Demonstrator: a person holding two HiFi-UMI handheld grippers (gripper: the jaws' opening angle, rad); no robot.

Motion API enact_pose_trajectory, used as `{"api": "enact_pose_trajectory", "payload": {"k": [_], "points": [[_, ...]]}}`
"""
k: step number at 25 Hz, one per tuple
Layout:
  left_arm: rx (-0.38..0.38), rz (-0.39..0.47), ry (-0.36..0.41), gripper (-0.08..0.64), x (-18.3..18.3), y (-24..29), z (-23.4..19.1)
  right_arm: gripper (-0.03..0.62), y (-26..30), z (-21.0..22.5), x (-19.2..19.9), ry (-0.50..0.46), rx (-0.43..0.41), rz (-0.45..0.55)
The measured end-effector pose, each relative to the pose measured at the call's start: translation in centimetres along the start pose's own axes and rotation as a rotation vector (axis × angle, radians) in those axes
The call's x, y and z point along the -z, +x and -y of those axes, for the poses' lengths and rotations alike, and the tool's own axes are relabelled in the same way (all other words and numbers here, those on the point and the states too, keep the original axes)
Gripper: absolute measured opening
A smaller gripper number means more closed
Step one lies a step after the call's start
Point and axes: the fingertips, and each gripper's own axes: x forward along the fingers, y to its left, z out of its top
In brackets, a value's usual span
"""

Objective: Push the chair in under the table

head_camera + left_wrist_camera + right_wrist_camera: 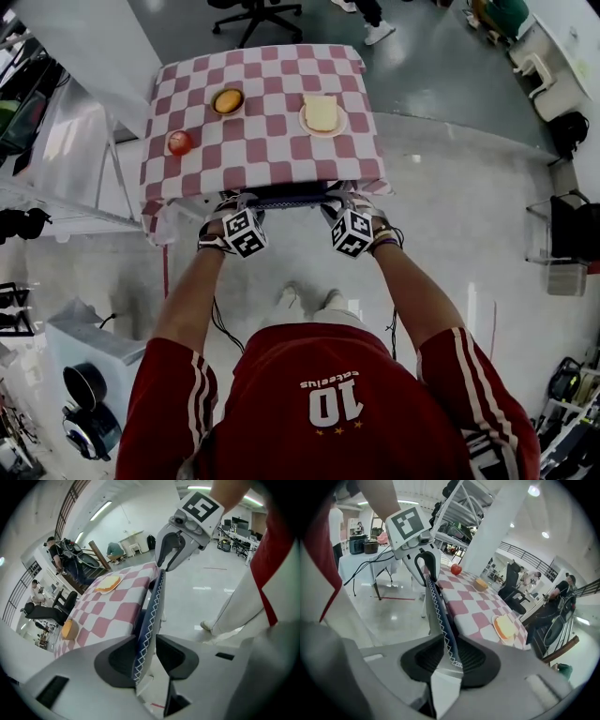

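The table wears a red-and-white checked cloth. At its near edge only the top of the chair's backrest shows, dark blue with white zigzag stitching, close against the cloth. The seat is hidden under the table. My left gripper is shut on the backrest's left end, and my right gripper is shut on its right end. In the left gripper view the backrest runs between my pads toward the right gripper. In the right gripper view the backrest is pinched at my jaws, with the left gripper beyond.
On the cloth lie a red apple, an orange bun on a plate and a sandwich on a plate. A metal rack stands at the left, an office chair beyond the table. The person's feet stand behind the chair.
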Motion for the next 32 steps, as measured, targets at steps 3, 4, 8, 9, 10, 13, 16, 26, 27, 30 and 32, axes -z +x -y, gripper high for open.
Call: {"api": "enact_pose_trajectory", "payload": {"k": [3, 4, 8, 9, 10, 13, 16, 26, 27, 30, 32], "points": [[0.006, 0.046, -0.018, 0.12, -0.8, -1.5, 0.6, 0.084, -1.7, 0.5, -0.6, 0.046, 0.01, 0.042], [0.0, 0.066, -0.032, 0.12, -1.2, -2.1, 0.8, 0.085, -2.3, 0.7, -0.8, 0.069, 0.017, 0.058], [-0.034, 0.158, -0.143, 0.12, -3.0, -4.4, 1.2, 0.084, -5.0, 2.0, -1.0, 0.204, 0.051, 0.125], [-0.043, 0.182, -0.181, 0.12, -3.3, -5.0, 1.3, 0.084, -5.7, 2.2, -1.0, 0.233, 0.059, 0.141], [-0.053, 0.204, -0.22, 0.12, -3.7, -5.5, 1.3, 0.084, -6.4, 2.3, -1.0, 0.258, 0.066, 0.156], [-0.078, 0.262, -0.306, 0.12, -4.7, -7.3, 1.5, 0.084, -8.4, 2.8, -1.1, 0.336, 0.084, 0.203], [-0.096, 0.321, -0.357, 0.12, -6.1, -9.5, 1.8, 0.084, -10.9, 3.7, -1.3, 0.454, 0.106, 0.264], [-0.214, 0.556, -0.637, 0.12, -9.8, -17.3, -1.3, 0.086, -19.8, 7.4, -1.7, 0.671, 0.181, 0.444], [-0.218, 0.581, -0.655, 0.12, -10.2, -18.0, -1.5, 0.086, -20.9, 7.9, -1.8, 0.68, 0.191, 0.464], [-0.228, 0.645, -0.671, 0.12, -11.5, -20.5, -1.9, 0.084, -24.0, 9.1, -2.4, 0.704, 0.216, 0.522], [-0.245, 0.687, -0.681, 0.12, -12.3, -22.3, -2.2, 0.084, -26.0, 9.9, -2.9, 0.725, 0.232, 0.562]]}}
